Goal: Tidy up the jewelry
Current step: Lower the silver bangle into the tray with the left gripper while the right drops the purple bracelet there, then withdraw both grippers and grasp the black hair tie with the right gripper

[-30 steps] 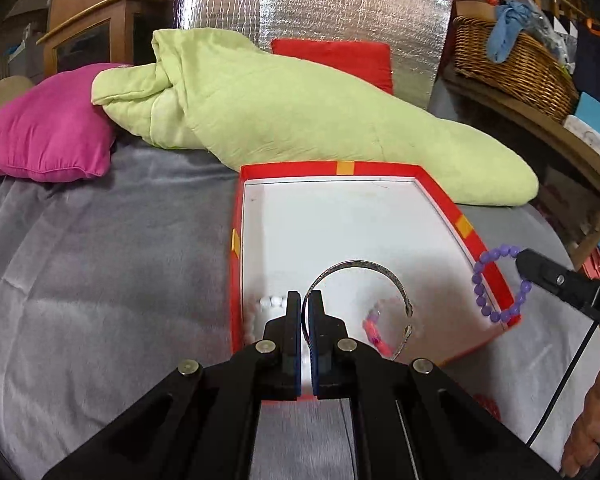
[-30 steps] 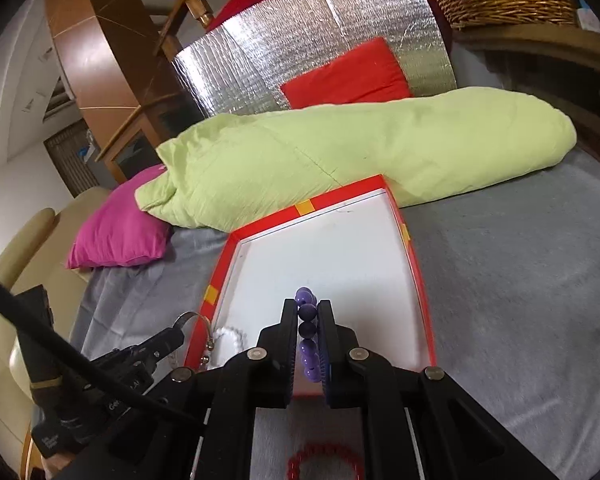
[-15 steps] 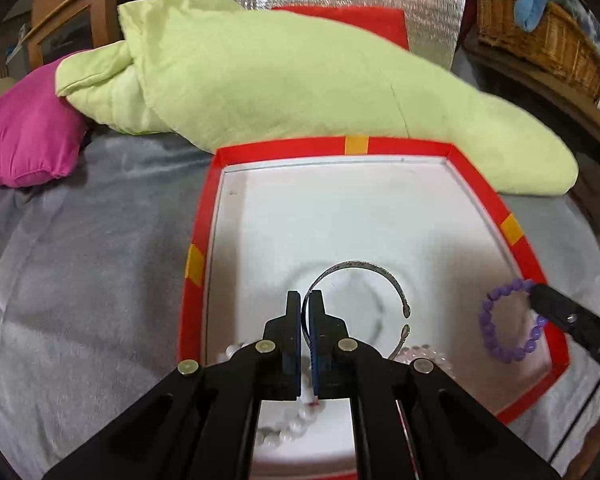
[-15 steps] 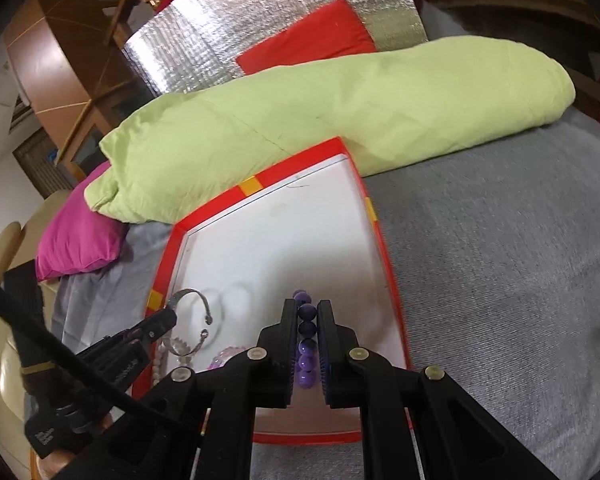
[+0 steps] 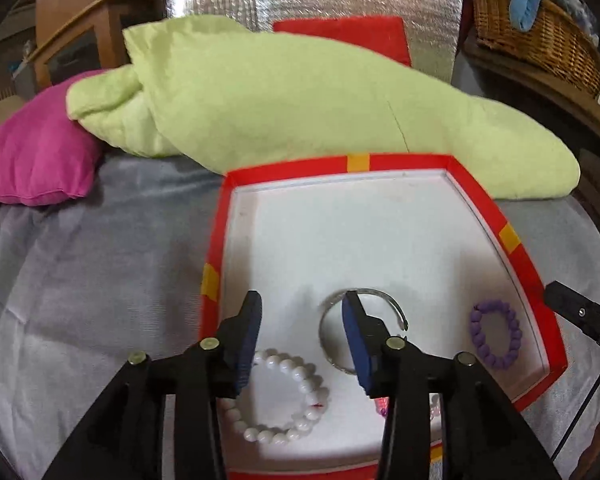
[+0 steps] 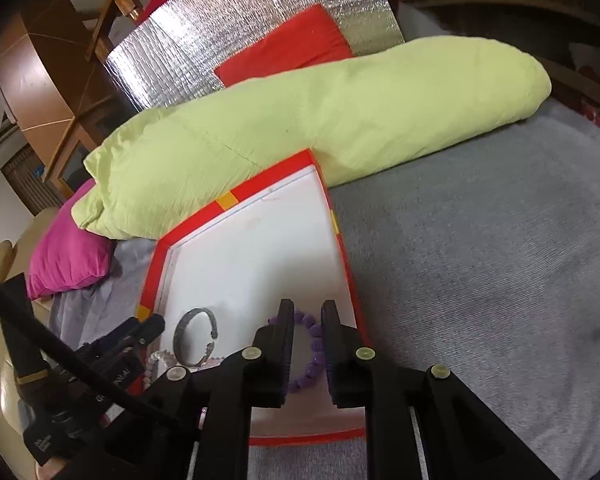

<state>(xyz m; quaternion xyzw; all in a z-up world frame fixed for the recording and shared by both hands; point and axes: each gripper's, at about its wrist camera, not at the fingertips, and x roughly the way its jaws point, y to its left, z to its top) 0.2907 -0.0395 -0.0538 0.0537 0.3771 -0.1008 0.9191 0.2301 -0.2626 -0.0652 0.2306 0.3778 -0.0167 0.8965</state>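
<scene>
Pearl bracelet [image 5: 278, 398] (clear leftward only)

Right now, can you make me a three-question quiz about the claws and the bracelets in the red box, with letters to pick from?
1. Where does the purple bead bracelet lie?
A. on the grey blanket
B. inside the red box, near its right wall
C. on the pink pillow

2. What colour is the bead bracelet under the left claw?
A. white
B. green
C. black

3. How do the claws stand?
A. both shut
B. only the left open
C. both open

Answers: 1 B, it rests on the white floor by the right wall. 2 A, its beads are white. 3 C, the left claw and the right claw both show gaps, holding nothing.
</scene>
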